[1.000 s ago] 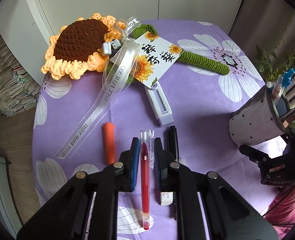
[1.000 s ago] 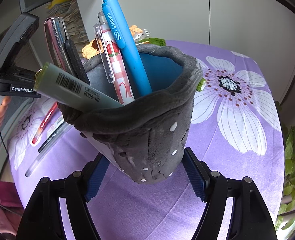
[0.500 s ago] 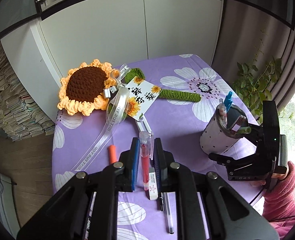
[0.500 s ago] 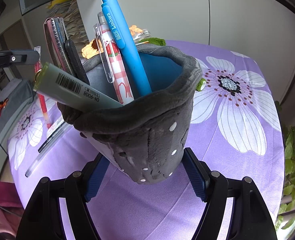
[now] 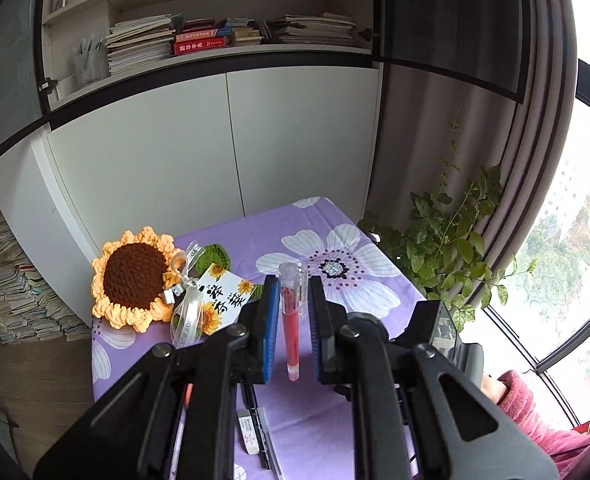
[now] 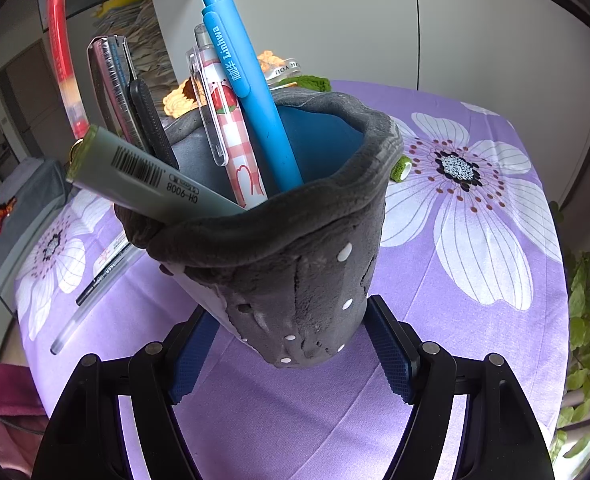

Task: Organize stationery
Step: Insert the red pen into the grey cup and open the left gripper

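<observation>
My left gripper (image 5: 293, 292) is shut on a red gel pen (image 5: 290, 328), held lengthwise between the blue pads, high above the purple flowered tablecloth (image 5: 319, 232). In the right wrist view the same red pen (image 6: 60, 44) hangs at the upper left, above and left of the holder. My right gripper (image 6: 291, 354) is shut on the base of a grey plush pen holder (image 6: 303, 264), which leans. In the holder stand a blue pen (image 6: 251, 92), a pink checked pen (image 6: 231, 132), a green marker (image 6: 151, 176) and a metal-cased cutter (image 6: 109, 84).
Loose pens (image 6: 103, 276) and an eraser (image 5: 249, 432) lie on the cloth below my left gripper, with an orange marker (image 5: 187, 394) partly hidden. A crochet sunflower (image 5: 135, 280) with ribbon and card sits at the back left. White cupboards stand behind, and a plant (image 5: 447, 248) at the right.
My left gripper has lifted the red pen off the table, risen high and tilted upward. The right gripper and the holder have stayed still.
</observation>
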The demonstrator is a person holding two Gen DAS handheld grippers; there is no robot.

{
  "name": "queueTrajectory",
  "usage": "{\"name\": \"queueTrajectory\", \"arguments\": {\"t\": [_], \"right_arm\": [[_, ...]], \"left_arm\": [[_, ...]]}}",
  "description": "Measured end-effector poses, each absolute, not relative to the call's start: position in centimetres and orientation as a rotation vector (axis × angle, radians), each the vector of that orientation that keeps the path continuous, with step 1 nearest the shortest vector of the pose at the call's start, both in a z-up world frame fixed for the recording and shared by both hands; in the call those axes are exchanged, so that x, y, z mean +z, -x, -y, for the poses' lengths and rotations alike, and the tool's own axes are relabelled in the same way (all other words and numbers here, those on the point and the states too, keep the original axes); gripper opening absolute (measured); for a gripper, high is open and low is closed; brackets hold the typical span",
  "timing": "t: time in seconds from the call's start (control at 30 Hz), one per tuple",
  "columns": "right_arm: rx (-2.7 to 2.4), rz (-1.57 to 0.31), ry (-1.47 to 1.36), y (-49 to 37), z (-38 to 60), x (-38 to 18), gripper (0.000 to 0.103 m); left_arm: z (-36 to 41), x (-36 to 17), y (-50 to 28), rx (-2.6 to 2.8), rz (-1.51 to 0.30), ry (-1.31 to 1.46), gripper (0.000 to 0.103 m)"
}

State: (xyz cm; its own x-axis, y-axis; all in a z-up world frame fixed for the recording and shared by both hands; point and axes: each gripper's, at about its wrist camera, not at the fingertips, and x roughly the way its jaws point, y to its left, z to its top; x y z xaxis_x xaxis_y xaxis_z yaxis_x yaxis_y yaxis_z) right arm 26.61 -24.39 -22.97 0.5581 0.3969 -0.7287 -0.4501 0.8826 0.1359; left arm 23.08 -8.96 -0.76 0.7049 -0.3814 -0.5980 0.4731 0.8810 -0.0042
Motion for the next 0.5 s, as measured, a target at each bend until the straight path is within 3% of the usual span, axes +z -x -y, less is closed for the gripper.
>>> {"name": "queueTrajectory", "arguments": {"t": [0.27,0.5], "right_arm": [[0.5,-0.842,0.068,-26.6,24.4,-22.9,0.075],[0.5,-0.842,0.068,-26.6,24.4,-22.9,0.075]], "left_arm": [[12.9,0.6,-23.9,-0.569,-0.582,-0.104,0.012],[15.9,-3.5,-25.2,-0.578,-0.657,-0.181,0.012]]}}
